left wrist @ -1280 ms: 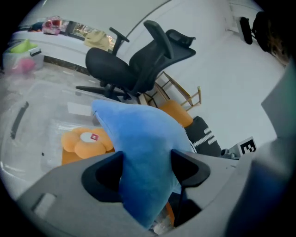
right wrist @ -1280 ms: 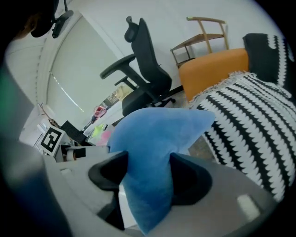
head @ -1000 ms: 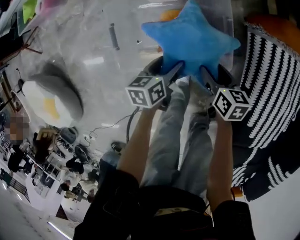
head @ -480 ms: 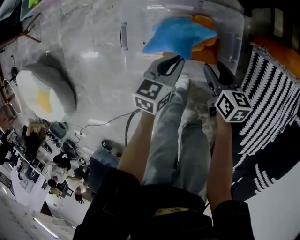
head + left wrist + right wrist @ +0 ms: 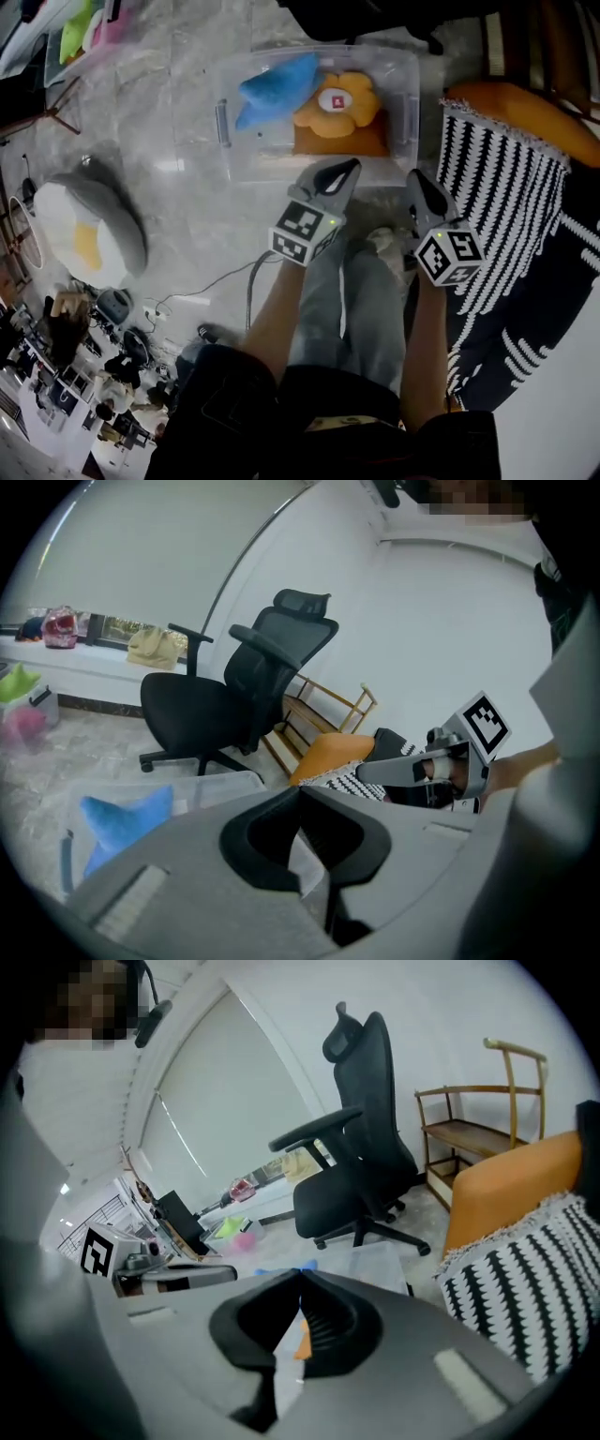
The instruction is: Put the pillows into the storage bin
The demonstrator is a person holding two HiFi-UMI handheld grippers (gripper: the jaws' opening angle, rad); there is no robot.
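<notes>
The clear storage bin (image 5: 411, 89) stands on the marble floor ahead of me. Inside it lie a blue star pillow (image 5: 274, 87) and an orange flower pillow (image 5: 339, 103). My left gripper (image 5: 349, 167) and right gripper (image 5: 413, 178) hover side by side near the bin's front edge. Both have just closed their jaws and hold nothing. From the left gripper view, the left gripper (image 5: 300, 789) has its tips together, with the blue star pillow (image 5: 127, 817) below left. The right gripper (image 5: 300, 1274) looks the same. A grey and white pillow (image 5: 86, 230) with a yellow patch lies on the floor at the left.
A black-and-white striped cushion (image 5: 511, 211) and an orange cushion (image 5: 511, 105) sit at the right. A black office chair (image 5: 246, 682) stands beyond the bin, with a wooden rack (image 5: 469, 1133) by the wall. A cable (image 5: 246, 281) runs across the floor near my legs.
A second ago both grippers held the blue star pillow above the bin. They let it go and it now lies in the bin. Both grippers rose, drew back and shut.
</notes>
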